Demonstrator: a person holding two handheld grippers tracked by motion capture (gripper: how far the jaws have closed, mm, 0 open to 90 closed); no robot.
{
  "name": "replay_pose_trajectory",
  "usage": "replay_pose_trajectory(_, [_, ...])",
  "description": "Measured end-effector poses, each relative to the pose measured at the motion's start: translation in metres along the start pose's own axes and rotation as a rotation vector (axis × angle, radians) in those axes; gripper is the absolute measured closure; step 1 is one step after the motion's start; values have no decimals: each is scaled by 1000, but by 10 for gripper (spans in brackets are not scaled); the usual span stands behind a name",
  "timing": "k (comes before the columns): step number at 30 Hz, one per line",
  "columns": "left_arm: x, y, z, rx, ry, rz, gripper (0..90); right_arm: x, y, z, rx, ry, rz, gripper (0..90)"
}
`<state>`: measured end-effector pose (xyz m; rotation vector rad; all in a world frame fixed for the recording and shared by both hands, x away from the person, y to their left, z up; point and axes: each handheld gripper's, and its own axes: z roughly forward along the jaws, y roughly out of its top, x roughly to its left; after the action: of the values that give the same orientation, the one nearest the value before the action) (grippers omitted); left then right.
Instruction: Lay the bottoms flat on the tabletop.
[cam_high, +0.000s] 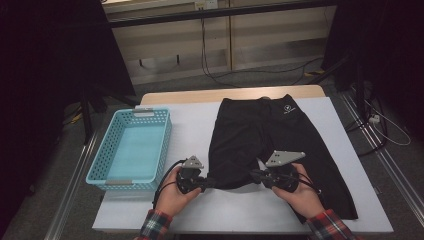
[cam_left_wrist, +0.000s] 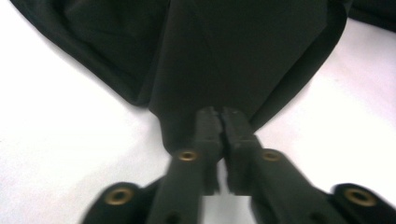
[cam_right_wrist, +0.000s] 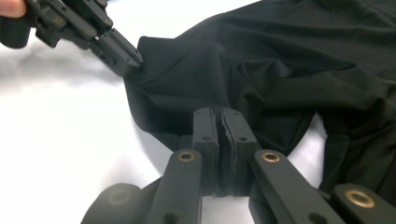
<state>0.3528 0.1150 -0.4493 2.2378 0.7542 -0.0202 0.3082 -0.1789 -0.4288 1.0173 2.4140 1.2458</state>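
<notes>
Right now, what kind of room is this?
Probably a lab or workshop set up for recording, not a home: a white-topped work table, loose black cables on the grey floor, and a light-blue plastic basket beside black shorts laid out for handling.

Black shorts, plain, small white logo at their twelve o'clock end. My left gripper and right gripper: black, brass rivets, grey top plates. Basket at nine o'clock: light blue lattice. Table: white. My sleeves: red plaid.
</notes>
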Motion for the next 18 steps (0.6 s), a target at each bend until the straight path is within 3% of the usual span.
replay_pose_trajectory(5, [-5, 2, -3, 20, -10, 3, 900, 3, 0, 2, 11, 8, -10, 855])
replay_pose_trajectory(9, [-8, 3, -17, -53, -35, -41, 900, 3, 0, -2, 8, 9, -13, 852])
replay_pose_trajectory(12, [-10, 0, -27, -65, -37, -55, 900, 4, -4, -5, 19, 20, -12, 844])
replay_pose_trajectory(16, [-11, -4, -33, -64, -37, -57, 900, 7, -9, -6, 48, 28, -25, 837])
replay_pose_trajectory(18, [-10, -5, -32, -82, -32, -35, 900, 10, -10, -8, 49, 32, -33, 839])
